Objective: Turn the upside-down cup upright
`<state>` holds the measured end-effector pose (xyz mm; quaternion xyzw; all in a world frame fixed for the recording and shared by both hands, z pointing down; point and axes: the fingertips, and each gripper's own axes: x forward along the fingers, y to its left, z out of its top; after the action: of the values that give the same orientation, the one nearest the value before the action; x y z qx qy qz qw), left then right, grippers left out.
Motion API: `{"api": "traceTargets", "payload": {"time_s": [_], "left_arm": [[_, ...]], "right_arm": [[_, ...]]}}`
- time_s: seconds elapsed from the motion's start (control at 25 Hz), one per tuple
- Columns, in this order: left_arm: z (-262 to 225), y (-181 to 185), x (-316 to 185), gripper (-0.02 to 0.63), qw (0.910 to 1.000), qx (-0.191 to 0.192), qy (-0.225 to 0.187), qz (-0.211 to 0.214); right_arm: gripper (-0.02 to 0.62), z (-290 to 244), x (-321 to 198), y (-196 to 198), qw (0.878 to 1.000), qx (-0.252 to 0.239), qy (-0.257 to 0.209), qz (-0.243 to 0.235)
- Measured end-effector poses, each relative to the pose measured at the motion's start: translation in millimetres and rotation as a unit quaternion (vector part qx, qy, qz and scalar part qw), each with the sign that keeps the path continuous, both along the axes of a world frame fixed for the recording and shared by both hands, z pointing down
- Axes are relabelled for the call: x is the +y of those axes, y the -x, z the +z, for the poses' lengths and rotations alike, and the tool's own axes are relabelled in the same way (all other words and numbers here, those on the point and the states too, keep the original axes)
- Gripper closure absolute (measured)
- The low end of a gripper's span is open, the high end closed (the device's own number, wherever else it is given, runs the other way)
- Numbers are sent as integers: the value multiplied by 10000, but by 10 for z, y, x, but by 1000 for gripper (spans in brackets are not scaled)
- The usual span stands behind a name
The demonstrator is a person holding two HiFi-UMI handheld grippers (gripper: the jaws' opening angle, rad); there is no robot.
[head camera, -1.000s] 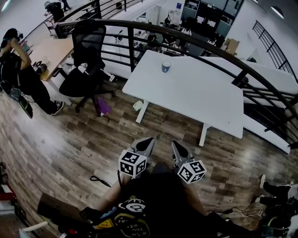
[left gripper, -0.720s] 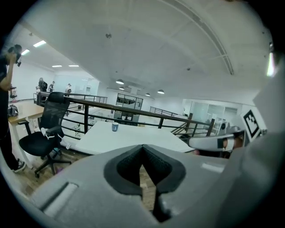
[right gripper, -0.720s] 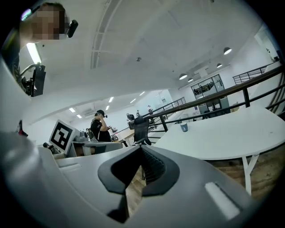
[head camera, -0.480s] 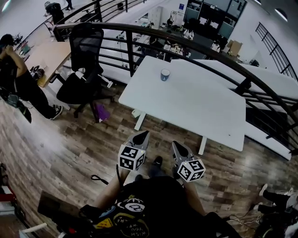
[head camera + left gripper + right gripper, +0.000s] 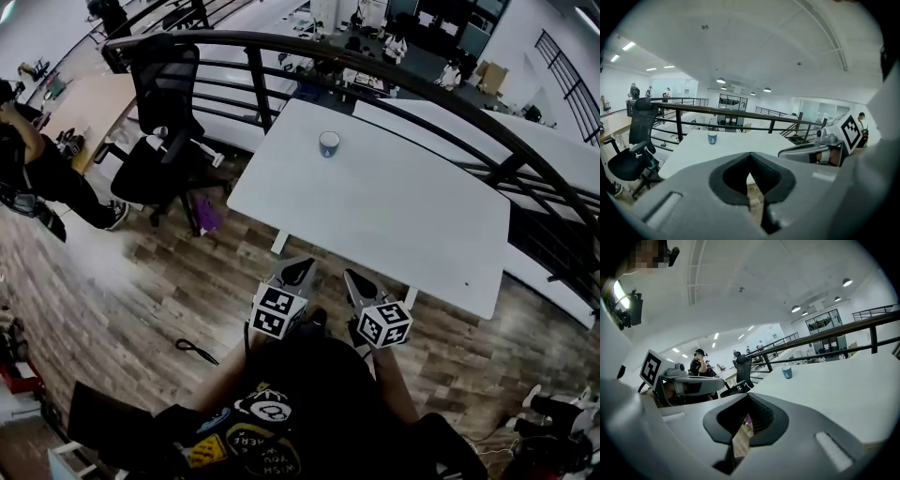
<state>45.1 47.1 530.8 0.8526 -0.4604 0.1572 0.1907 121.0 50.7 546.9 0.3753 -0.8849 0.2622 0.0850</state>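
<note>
Ahead of you a white table stands on a dark wood-plank floor, its far edge near a curved black railing. To your left, a black office chair sits beside a wooden desk. Round ceiling lights glow over the open office beyond the railing.

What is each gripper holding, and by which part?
Nothing. Left gripper and right gripper are both shut and empty; the cup stands untouched on the table.
</note>
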Motion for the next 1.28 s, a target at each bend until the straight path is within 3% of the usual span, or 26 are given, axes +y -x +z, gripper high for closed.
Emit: {"api": "traceTargets", "payload": {"time_s": [0.24,0.52,0.8,0.92,1.04,1.2,1.28], "left_arm": [[264,205,-480,603,9991,50,371,-179],[526,453,-1278,603,9976,272,629,120],[914,1012,-2262,603,9966,182,807,20],[1141,1252,-2631,603,9935,176,1111,-181],[1266,1431,-2899,603,9888,193,1401,-471],[1310,1506,-3029,603,9849,242,1604,-605],[1420,1536,-3015,603,9821,108,1754,-682]], "right_arm": [[594,313,-440,176,9992,46,376,-135],[594,673,-1269,596,9978,184,548,-315],[594,1183,-2429,962,9961,493,689,228],[593,1502,-2863,993,9910,1031,621,586],[591,1806,-3163,980,9867,1179,669,893],[368,2199,-3680,950,9799,1540,777,999],[299,2341,-4000,953,9776,1741,652,985]]}}
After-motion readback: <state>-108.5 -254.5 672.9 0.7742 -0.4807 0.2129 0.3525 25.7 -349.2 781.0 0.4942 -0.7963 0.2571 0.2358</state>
